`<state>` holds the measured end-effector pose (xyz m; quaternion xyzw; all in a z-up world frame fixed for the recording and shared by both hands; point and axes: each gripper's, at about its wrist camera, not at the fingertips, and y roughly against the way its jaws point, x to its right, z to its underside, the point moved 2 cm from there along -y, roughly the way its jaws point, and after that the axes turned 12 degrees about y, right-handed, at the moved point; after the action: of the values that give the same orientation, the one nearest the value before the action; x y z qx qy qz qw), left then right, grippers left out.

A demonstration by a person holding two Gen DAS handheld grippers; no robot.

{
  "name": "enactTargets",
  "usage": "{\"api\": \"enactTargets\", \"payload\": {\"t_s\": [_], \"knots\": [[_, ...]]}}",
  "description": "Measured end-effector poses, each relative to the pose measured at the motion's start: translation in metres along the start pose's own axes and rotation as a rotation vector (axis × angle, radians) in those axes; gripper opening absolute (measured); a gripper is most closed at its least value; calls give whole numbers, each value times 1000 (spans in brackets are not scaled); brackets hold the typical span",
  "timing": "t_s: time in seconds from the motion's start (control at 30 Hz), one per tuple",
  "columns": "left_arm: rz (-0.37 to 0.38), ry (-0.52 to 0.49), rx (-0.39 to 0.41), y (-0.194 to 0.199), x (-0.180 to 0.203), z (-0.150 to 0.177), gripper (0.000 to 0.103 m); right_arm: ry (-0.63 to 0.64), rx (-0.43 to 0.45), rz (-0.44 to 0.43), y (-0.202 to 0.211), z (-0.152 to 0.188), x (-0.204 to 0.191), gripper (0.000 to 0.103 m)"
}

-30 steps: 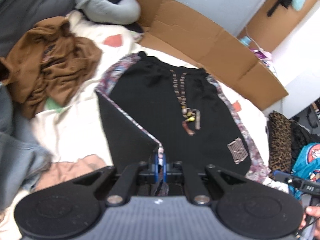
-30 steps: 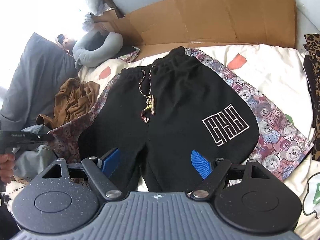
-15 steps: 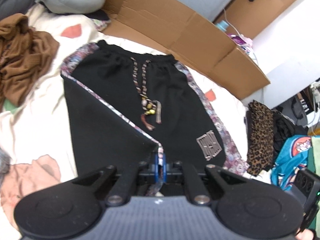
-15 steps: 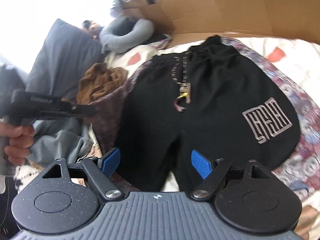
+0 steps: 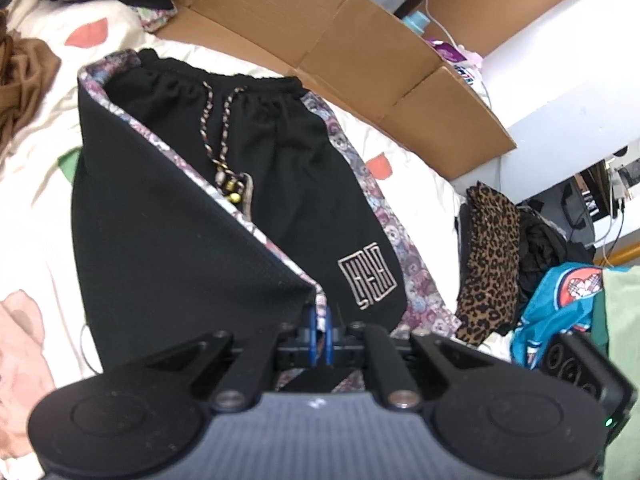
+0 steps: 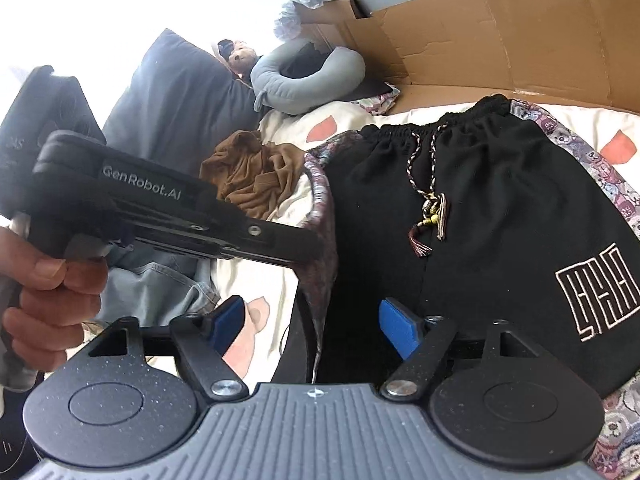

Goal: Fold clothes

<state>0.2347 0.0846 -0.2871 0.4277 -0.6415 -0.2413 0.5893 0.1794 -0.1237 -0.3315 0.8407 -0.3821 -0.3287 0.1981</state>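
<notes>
Black shorts with bear-print side stripes, a braided drawstring and a white logo lie on the cream bedsheet. My left gripper is shut on the patterned hem corner of one leg, held lifted and folded over the other leg. In the right wrist view the left gripper, held by a hand, pinches that same hem. My right gripper is closing, its blue pads on either side of the hanging edge of the shorts, without touching it.
Flattened cardboard lines the far side of the bed. A brown garment, a grey neck pillow, a dark cushion and denim lie on the left. Leopard-print and blue clothes are piled on the right.
The left gripper has carried the held leg hem rightwards across the shorts. The right gripper has swung left to the lifted fold, and its jaws have narrowed a little.
</notes>
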Motion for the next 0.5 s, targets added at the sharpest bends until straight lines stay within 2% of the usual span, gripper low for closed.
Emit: {"api": "enactTargets", "payload": {"t_s": [0.1, 0.17, 0.27, 0.33, 0.37, 0.4, 0.47, 0.5], "knots": [[13, 6, -17, -6, 8, 2, 4, -12, 9, 13, -6, -1, 5, 72], [22, 1, -27, -10, 16, 3, 4, -26, 21, 23, -10, -2, 10, 65], [36, -5, -38, -14, 26, 4, 4, -54, 35, 41, -13, -1, 20, 42], [35, -16, -43, -18, 34, 2, 5, -75, 38, 49, -14, 1, 26, 21], [29, -24, -45, -20, 38, 2, 5, -78, 44, 56, -12, 2, 28, 3], [25, -27, -49, -22, 42, 1, 6, -81, 51, 64, -11, 3, 31, 2], [21, -21, -54, -26, 49, -3, 15, -91, 64, 74, -7, 5, 37, 2], [14, -28, -57, -27, 53, -5, 25, -105, 67, 78, -4, 6, 41, 1]]}}
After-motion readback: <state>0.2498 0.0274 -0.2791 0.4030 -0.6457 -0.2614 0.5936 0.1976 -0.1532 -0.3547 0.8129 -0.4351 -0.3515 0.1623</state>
